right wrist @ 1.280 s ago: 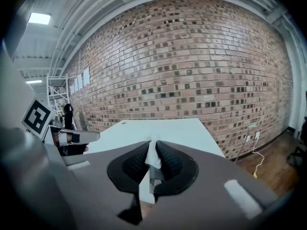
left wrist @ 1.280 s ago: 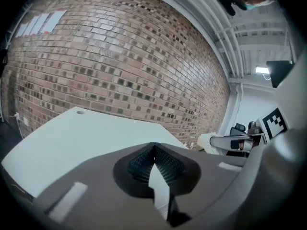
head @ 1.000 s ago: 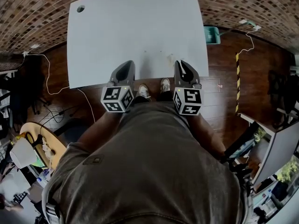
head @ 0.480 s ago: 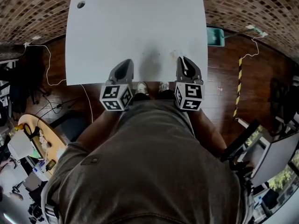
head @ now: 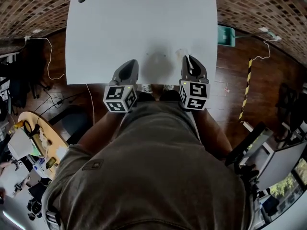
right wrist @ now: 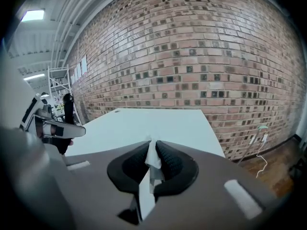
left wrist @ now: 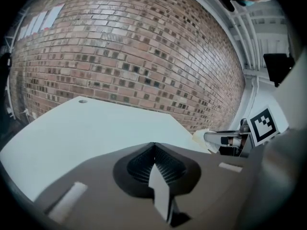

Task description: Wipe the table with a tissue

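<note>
Grippers side by side at the near edge of the white table [head: 144, 23]: in the head view we see the left gripper [head: 128, 66] and the right gripper [head: 190, 61] level, forearms tucked close to the body. In the left gripper view we find its jaws pressed together on nothing. Only the right gripper view shows us clearly the tissue [right wrist: 152, 159], pinched between that gripper's jaws over the table.

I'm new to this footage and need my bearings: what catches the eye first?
A big white table fills the top of the head view, a brick wall behind it. At its near edge are two grippers: the right gripper has its jaws shut on a white tissue, the left gripper has its jaws shut on nothing.
</note>
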